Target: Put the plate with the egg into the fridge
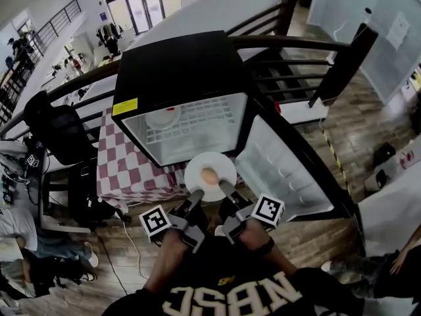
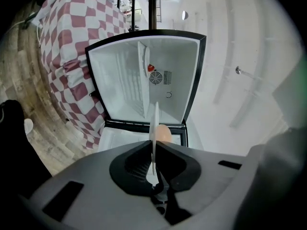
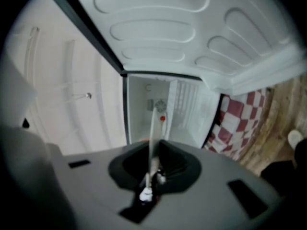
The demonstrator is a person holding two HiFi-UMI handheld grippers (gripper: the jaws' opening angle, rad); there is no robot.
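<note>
Item: white plate [image 1: 197, 166] carrying one egg [image 1: 209, 175] — held level just before the mouth of the open mini fridge [image 1: 177, 71]. Your left tongs [image 1: 196, 196] are clamped on its near rim, and your right tongs [image 1: 226, 189] are clamped on the rim alongside. Fridge door [image 1: 279, 166] — swung wide, at your right.

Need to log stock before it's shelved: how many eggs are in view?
1. The egg sits on the white plate, gripped at its near rim by the left gripper and right gripper, before the open fridge. None shows inside it, though parts are hidden.
</note>
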